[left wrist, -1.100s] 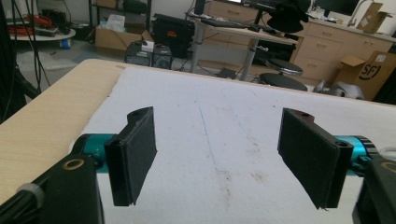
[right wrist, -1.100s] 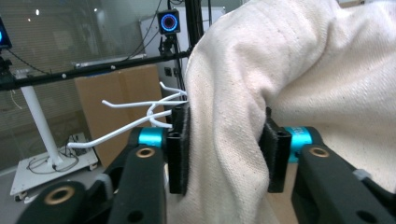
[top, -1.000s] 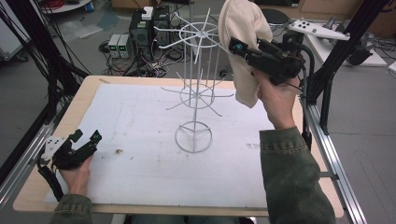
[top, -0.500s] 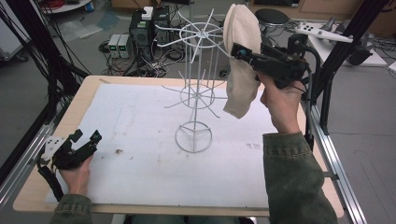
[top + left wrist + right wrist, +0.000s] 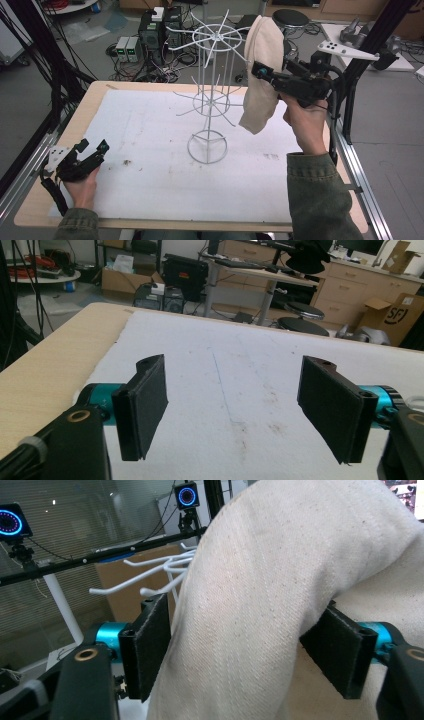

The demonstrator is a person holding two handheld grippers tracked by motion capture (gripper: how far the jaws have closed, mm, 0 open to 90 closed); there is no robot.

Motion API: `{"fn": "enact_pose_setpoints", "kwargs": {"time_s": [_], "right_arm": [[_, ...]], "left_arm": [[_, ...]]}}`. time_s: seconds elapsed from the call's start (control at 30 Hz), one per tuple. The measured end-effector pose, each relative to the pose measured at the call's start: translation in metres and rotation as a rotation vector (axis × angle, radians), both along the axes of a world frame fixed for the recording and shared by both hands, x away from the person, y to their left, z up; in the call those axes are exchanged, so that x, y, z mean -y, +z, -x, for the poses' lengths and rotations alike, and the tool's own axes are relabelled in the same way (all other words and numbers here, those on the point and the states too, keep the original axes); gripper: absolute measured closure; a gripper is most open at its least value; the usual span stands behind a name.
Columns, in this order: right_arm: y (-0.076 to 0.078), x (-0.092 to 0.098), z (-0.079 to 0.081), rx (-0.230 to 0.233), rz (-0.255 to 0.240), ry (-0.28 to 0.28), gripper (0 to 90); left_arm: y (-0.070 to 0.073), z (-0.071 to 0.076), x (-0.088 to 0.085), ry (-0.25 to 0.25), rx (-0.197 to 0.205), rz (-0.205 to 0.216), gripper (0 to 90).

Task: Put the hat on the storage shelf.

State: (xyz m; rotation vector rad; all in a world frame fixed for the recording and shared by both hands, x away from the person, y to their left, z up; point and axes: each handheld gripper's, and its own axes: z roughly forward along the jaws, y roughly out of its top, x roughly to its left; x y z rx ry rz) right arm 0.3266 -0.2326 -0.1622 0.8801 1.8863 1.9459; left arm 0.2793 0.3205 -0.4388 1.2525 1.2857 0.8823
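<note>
**Cloth hangs on the wire rack as the right jaws part**

A cream cloth [image 5: 260,75] is draped over one of the upper arms of a white wire rack [image 5: 211,100] that stands near the middle of the tabletop [image 5: 150,195], on its white cover. The cloth sits on the right side of the rack, its top bunched over the arm and its lower end hanging free above the tabletop.

The right hand-held gripper [image 5: 260,71] is raised to the far right, level with the cloth's upper part, held by the person's right hand [image 5: 305,125] in an olive sleeve. Its jaws have just been opening. In the right gripper view the cloth [image 5: 280,590] lies between them, brushing the left jaw, while the right jaw sits half behind a fold; I cannot tell whether the pads press on it, though the grip looks slack.

The left hand-held gripper [image 5: 92,147] rests at the near left edge of the tabletop, well apart from the rack. Its jaws stand wide apart with nothing between them, only the bare white cover [image 5: 240,370] ahead.
</note>
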Motion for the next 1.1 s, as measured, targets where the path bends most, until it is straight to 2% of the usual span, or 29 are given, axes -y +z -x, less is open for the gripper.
{"fn": "enact_pose_setpoints", "kwargs": {"time_s": [0.4,0.67,0.93,1.1], "right_arm": [[-0.011,0.008,0.011,0.043,-0.011,-0.017,21.8],[-0.012,0.013,0.024,0.096,-0.019,-0.065,20.8],[-0.021,0.017,0.032,0.105,0.002,-0.108,19.6],[-0.031,0.020,0.036,0.094,0.000,-0.127,18.7]], "left_arm": [[0.000,0.000,0.000,0.000,-0.001,0.000,28.1],[0.000,0.000,0.000,-0.001,-0.001,0.001,28.1],[0.000,0.001,0.001,0.000,-0.002,0.004,28.1],[0.000,0.001,0.001,0.000,-0.002,0.004,28.1]]}}
